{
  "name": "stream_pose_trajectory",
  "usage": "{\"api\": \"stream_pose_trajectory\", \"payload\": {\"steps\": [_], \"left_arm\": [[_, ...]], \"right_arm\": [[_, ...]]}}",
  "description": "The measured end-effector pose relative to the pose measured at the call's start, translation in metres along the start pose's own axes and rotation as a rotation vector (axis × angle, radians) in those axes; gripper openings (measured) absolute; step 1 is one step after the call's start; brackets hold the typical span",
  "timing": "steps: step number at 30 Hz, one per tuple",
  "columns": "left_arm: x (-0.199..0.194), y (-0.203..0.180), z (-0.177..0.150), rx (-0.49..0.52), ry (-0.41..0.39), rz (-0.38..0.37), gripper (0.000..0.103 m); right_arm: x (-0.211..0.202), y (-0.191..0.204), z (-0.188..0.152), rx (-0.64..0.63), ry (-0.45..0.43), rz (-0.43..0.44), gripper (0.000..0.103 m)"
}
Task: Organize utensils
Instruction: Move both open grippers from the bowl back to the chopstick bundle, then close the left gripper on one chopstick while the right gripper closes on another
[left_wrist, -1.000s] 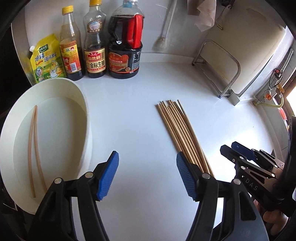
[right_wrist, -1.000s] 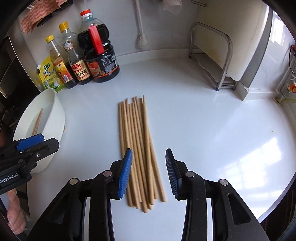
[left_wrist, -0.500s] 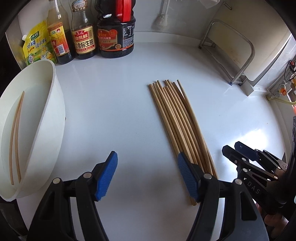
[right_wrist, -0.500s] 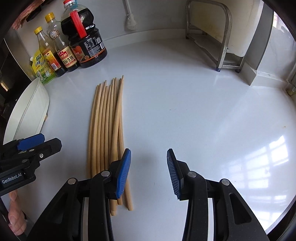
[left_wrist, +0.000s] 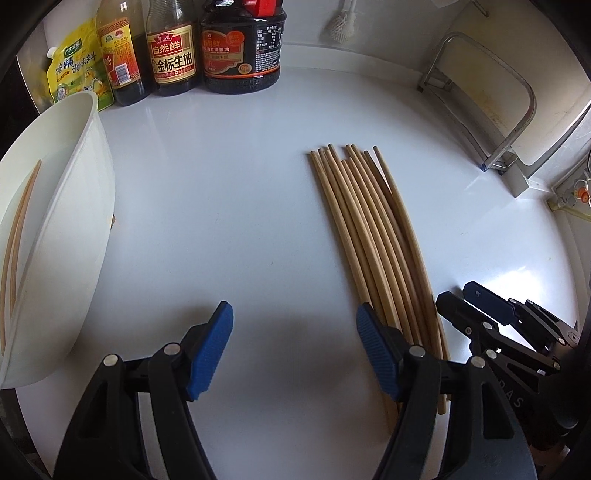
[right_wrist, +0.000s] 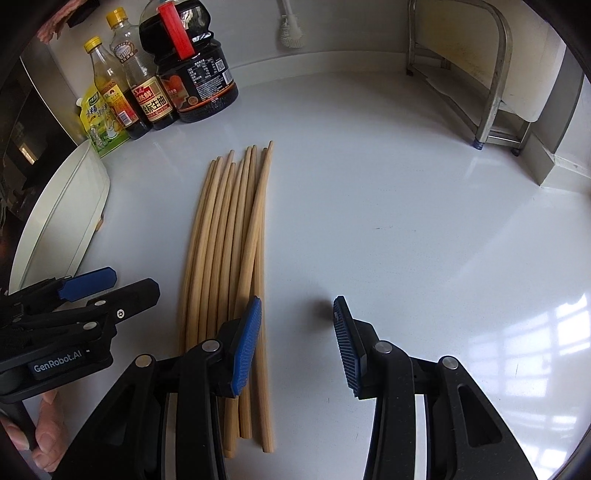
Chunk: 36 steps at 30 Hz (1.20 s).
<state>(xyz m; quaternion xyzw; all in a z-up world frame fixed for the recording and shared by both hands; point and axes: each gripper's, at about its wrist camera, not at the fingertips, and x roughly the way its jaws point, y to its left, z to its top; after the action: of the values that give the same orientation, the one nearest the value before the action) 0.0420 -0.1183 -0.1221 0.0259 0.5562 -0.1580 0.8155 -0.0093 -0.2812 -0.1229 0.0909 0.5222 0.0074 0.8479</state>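
A bundle of several wooden chopsticks (left_wrist: 373, 236) lies on the white counter; it also shows in the right wrist view (right_wrist: 229, 243). A white oval tub (left_wrist: 70, 229) at the left holds two chopsticks (left_wrist: 18, 236). My left gripper (left_wrist: 291, 350) is open and empty, its right finger over the bundle's near left side. My right gripper (right_wrist: 295, 343) is open and empty, its left finger over the bundle's near right edge. Each gripper shows in the other's view: the right one (left_wrist: 480, 306), the left one (right_wrist: 107, 284).
Sauce bottles (left_wrist: 177, 48) and a yellow pouch (left_wrist: 74, 74) stand at the back left. A metal rack (left_wrist: 487, 107) with a white board stands at the back right. A brush (right_wrist: 290, 26) hangs on the back wall.
Both grippers have moved forward and lower toward the near ends of the chopstick bundle. The right gripper has shifted right, so the bundle now lies under its left finger. Both stay open.
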Motion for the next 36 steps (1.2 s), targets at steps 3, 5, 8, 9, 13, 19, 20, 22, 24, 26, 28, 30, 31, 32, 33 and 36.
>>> {"api": "stream_pose_trajectory", "payload": {"steps": [3, 5, 8, 9, 13, 19, 20, 22, 24, 26, 28, 30, 31, 32, 33, 36], "left_arm": [[0.003, 0.000, 0.000, -0.002, 0.006, 0.003, 0.068], [0.004, 0.000, 0.000, -0.007, 0.008, 0.003, 0.068], [0.003, 0.000, 0.001, -0.018, 0.002, -0.005, 0.068], [0.003, 0.000, 0.001, -0.018, 0.002, -0.006, 0.068], [0.004, -0.001, 0.002, -0.020, 0.003, -0.010, 0.068], [0.006, -0.002, 0.001, -0.022, 0.007, -0.008, 0.068], [0.006, -0.003, 0.000, -0.022, 0.007, -0.009, 0.068], [0.007, -0.004, 0.000, -0.021, 0.008, -0.008, 0.068], [0.007, -0.005, 0.000, -0.017, 0.006, -0.009, 0.069], [0.008, -0.007, -0.001, -0.011, 0.005, -0.010, 0.070], [0.008, -0.009, -0.001, -0.009, 0.004, -0.009, 0.070], [0.008, -0.010, -0.001, -0.010, 0.003, -0.008, 0.070], [0.008, -0.010, -0.001, -0.010, 0.002, -0.007, 0.070], [0.009, -0.011, 0.000, -0.007, 0.001, -0.002, 0.070], [0.009, -0.012, 0.000, -0.003, 0.000, 0.004, 0.070], [0.011, -0.016, 0.000, 0.013, 0.000, 0.039, 0.071]], "right_arm": [[0.002, 0.003, 0.001, -0.013, -0.001, -0.009, 0.039], [0.002, 0.004, 0.002, -0.021, 0.002, -0.006, 0.039], [0.003, 0.007, 0.003, -0.045, 0.009, -0.007, 0.039], [0.003, 0.008, 0.002, -0.054, 0.010, -0.010, 0.039], [0.003, 0.008, 0.000, -0.067, 0.009, -0.013, 0.039], [0.004, 0.005, 0.002, -0.059, -0.010, -0.034, 0.039], [0.004, 0.004, 0.001, -0.058, -0.013, -0.036, 0.039], [0.004, 0.002, 0.000, -0.053, -0.022, -0.035, 0.039], [0.004, 0.000, 0.000, -0.049, -0.026, -0.038, 0.039], [0.004, -0.002, 0.000, -0.047, -0.030, -0.045, 0.039], [0.003, -0.005, -0.001, -0.044, -0.032, -0.053, 0.039], [0.003, -0.008, -0.002, -0.038, -0.031, -0.054, 0.039], [0.002, -0.010, -0.002, -0.037, -0.032, -0.055, 0.039], [0.002, -0.011, -0.003, -0.036, -0.032, -0.056, 0.039], [0.002, -0.011, -0.004, -0.037, -0.032, -0.057, 0.039], [0.001, -0.013, -0.004, -0.035, -0.031, -0.058, 0.039]]}}
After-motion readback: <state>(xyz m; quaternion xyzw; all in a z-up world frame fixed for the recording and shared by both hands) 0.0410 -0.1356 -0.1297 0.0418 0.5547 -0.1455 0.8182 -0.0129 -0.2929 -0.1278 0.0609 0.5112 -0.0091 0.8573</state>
